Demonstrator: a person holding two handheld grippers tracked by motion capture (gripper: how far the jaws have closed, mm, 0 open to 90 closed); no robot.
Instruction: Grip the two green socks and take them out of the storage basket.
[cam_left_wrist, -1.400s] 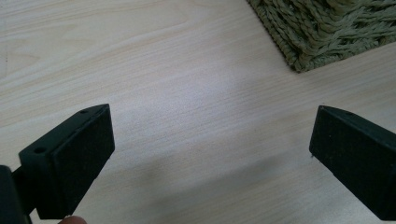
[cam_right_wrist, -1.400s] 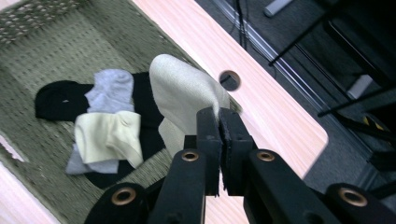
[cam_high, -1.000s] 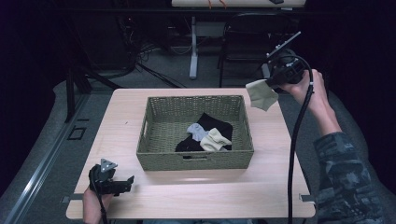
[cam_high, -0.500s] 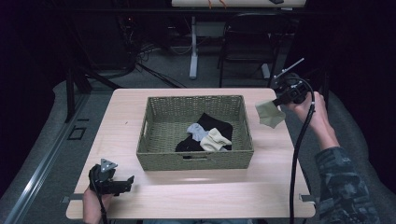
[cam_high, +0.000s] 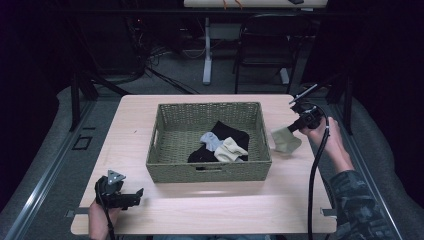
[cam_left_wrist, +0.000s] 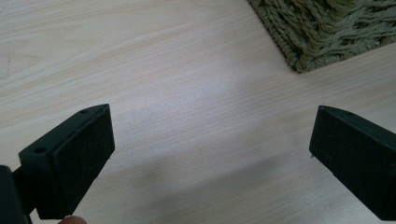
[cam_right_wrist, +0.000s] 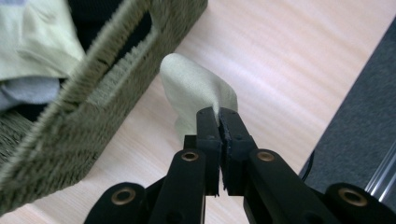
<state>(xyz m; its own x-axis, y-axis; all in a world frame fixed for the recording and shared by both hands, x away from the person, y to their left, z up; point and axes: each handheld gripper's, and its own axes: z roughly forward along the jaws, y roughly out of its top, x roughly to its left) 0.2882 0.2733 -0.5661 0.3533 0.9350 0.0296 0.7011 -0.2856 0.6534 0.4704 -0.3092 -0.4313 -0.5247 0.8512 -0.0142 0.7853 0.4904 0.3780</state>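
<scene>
Pale green cloth, probably a sock (cam_high: 286, 140), soft and creased with no readable label, hangs pinched in the right gripper (cam_high: 300, 123) fingers above the tabletop (cam_high: 210, 207), at three o'clock from the woven basket (cam_high: 209, 172). Left gripper (cam_high: 131, 196) fingers stand wide, holding nothing.
</scene>
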